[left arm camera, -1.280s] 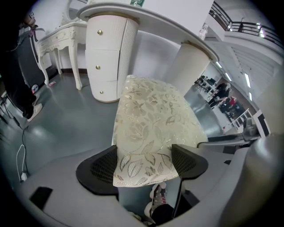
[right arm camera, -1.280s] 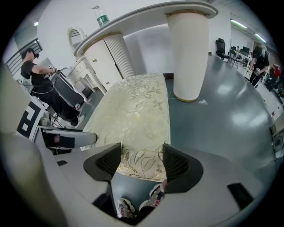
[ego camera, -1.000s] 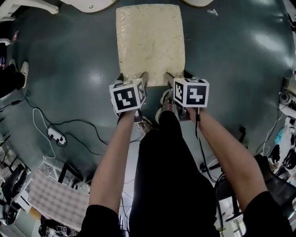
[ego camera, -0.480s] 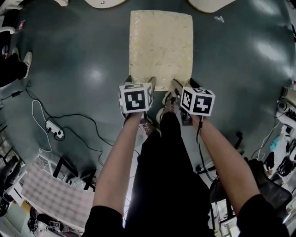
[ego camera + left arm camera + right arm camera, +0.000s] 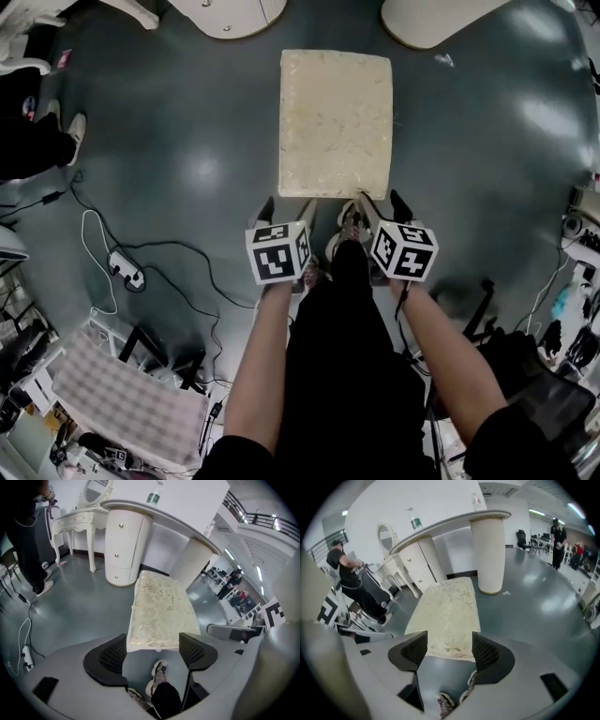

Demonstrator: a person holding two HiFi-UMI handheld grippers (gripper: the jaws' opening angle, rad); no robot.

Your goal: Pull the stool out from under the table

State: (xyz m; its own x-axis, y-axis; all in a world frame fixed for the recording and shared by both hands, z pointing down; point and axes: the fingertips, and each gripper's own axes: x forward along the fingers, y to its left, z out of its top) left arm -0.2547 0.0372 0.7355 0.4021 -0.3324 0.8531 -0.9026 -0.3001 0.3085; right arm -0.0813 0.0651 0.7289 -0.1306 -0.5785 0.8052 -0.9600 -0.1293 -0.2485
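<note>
Both jaw pairs are standing apart and empty, the left gripper having just been closing slightly beside the right gripper, while the stool is sitting on open floor clear of the table, probably stiff-framed, soft-topped, best gripped along its near edge

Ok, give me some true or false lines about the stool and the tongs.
1. The stool has a cream top. True.
2. The left tongs grip the stool. False: they are open and hold nothing, though they have just closed a little.
3. The right tongs are open. True.
4. The stool lies tipped on its side. False: it stands upright.
5. A bottle stands on the table. True.
</note>
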